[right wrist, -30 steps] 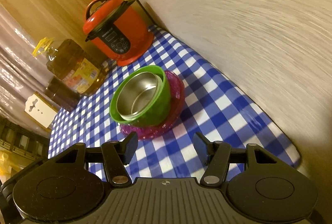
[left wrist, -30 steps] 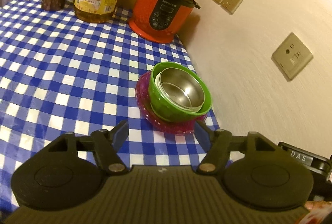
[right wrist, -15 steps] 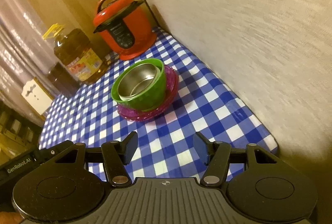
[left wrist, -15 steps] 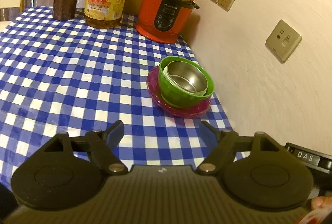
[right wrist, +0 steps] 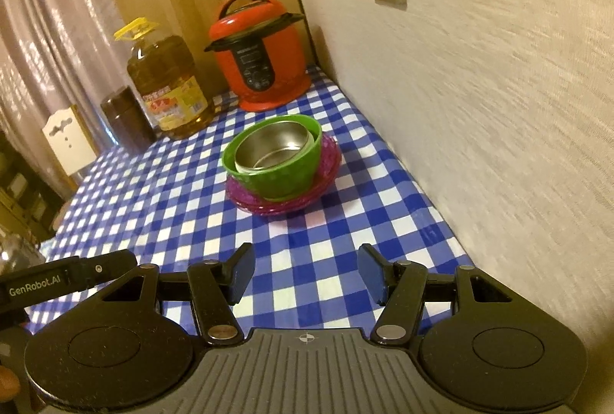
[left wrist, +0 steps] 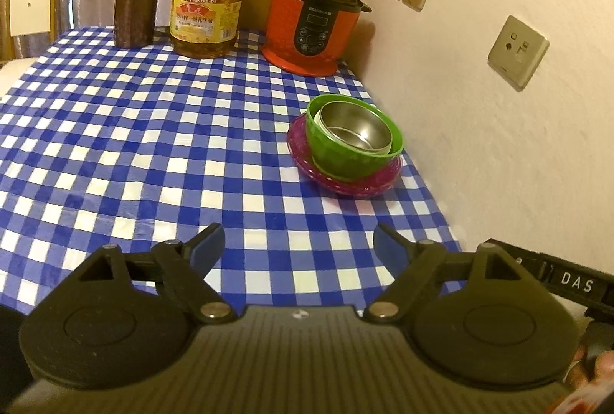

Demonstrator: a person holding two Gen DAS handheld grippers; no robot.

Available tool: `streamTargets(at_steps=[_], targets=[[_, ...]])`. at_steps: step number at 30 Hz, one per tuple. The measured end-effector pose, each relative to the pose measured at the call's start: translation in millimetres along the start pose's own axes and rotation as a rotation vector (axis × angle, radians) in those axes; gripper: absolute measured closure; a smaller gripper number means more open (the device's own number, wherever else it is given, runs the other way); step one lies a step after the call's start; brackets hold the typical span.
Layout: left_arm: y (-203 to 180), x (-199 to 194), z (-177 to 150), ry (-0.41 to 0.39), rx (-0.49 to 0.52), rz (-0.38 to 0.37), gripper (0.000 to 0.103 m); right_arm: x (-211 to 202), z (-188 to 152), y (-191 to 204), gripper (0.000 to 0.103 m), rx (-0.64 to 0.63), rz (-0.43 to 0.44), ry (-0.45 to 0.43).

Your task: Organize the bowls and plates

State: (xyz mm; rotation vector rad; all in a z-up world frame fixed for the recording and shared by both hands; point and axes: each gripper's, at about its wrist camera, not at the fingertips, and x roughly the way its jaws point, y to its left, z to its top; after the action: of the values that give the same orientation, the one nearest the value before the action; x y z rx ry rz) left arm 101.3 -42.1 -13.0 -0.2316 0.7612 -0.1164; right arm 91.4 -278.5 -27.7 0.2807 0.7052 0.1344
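We find our left gripper (left wrist: 298, 241) empty, jaws spread wide, having just been opening. Our right gripper (right wrist: 306, 272) gapes about halfway, also empty. Well ahead of both, apart from them: steel bowl (left wrist: 355, 128) nested in green bowl (left wrist: 345, 160), on pink plate (left wrist: 357, 185), near the wall (left wrist: 499, 145). Cooker (left wrist: 312, 20) farther beyond.
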Motion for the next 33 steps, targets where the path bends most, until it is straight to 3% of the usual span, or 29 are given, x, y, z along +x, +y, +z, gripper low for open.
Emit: streamTargets(at_steps=[10, 33], targets=[[-1.7, -19.9, -8.2, 0.029, 0.017, 0.041, 0.018, -14.1, -8.6, 7.0, 0.044, -0.016, 0.005, 0.003], [-9.7, -56.0, -24.8, -0.018, 0.063, 0.076, 0.016, -46.4, -21.4, 26.7, 0.044, -0.109, 0.006, -0.014]])
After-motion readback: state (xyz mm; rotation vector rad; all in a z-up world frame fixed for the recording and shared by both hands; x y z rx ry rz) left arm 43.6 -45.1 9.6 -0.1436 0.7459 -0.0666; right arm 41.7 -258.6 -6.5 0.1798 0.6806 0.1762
